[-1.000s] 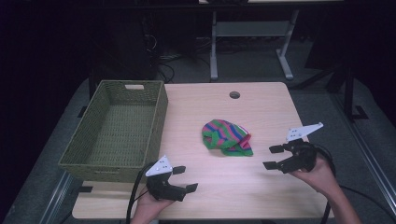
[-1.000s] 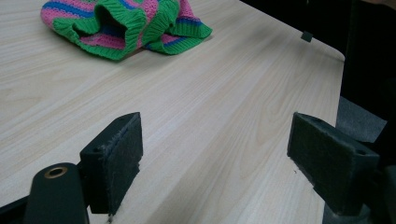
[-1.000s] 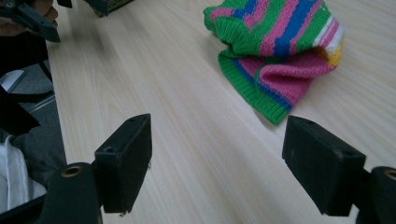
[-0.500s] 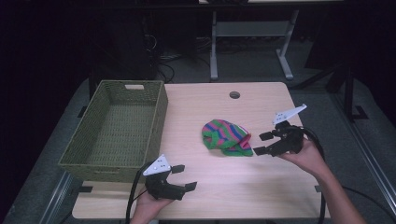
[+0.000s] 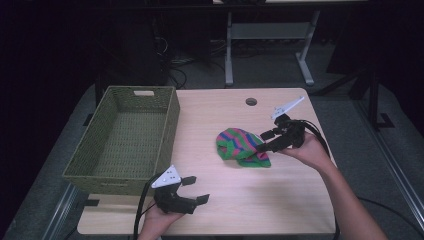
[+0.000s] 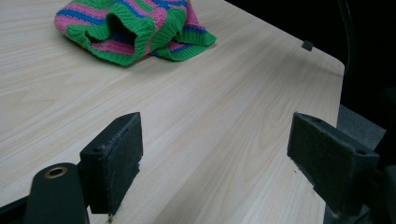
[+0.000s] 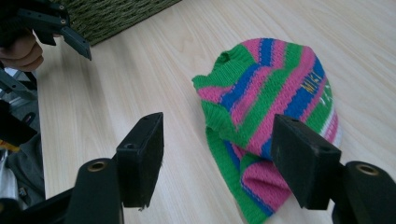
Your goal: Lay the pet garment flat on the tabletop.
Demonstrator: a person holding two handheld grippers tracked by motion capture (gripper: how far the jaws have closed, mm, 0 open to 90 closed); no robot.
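Note:
A knit hat (image 5: pixel 239 145) striped green, pink and blue lies crumpled right of the table's middle. My right gripper (image 5: pixel 264 141) is at the hat's right edge, tilted down toward it. In the right gripper view the right gripper (image 7: pixel 219 158) straddles the near part of the hat (image 7: pixel 271 98). Its jaws have just been closing, and the pads stand apart from the knit. My left gripper (image 5: pixel 199 189) rests open near the front edge, left of centre. In the left gripper view the left gripper (image 6: pixel 215 158) has bare wood between its pads, and the hat (image 6: pixel 135 28) lies farther off.
A green woven basket (image 5: pixel 172 117) stands empty on the left of the light wooden table (image 5: pixel 215 115). A round cable hole (image 5: pixel 251 101) sits near the far edge. Beyond the table are a dark floor and a metal desk frame (image 5: pixel 230 45).
The right gripper has moved left from near the table's right edge up to the hat, and its jaws have narrowed a little. The left gripper has stayed put.

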